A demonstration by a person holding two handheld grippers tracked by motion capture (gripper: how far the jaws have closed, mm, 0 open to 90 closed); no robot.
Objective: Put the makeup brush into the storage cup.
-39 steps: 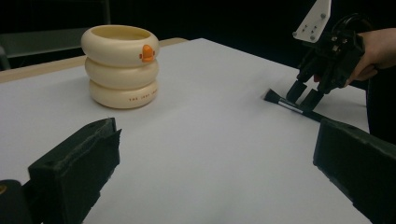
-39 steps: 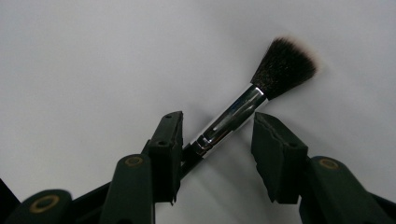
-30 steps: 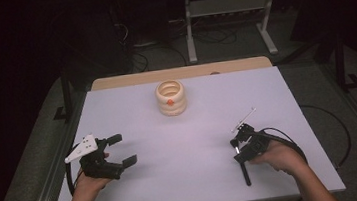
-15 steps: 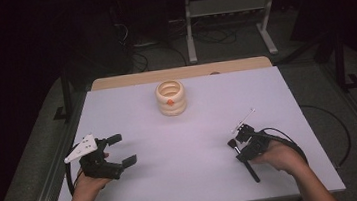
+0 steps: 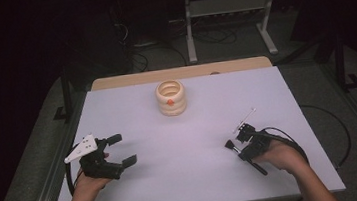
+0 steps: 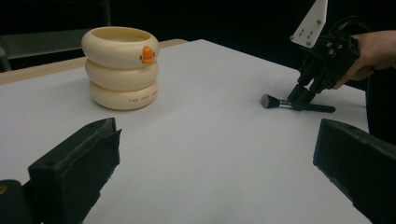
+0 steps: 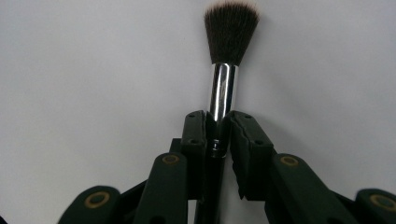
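A black makeup brush with a silver ferrule and dark bristles lies on the white table. My right gripper is shut on its handle just behind the ferrule; its jaws have just been closing. In the high view the brush and right gripper are at the front right, with the bristles pointing left. My left gripper rests at the front left, open, with nothing between its jaws. From the left gripper view I see the brush under the right gripper.
A cream ringed cup with an orange mark stands at the back middle of the table; it also appears at the upper left of the left gripper view. A wooden strip edges the far side. Cables trail off the right.
The right gripper's jaws have closed onto the brush handle, and the handle's rear end has swung toward the right. The left gripper has stayed where it was.
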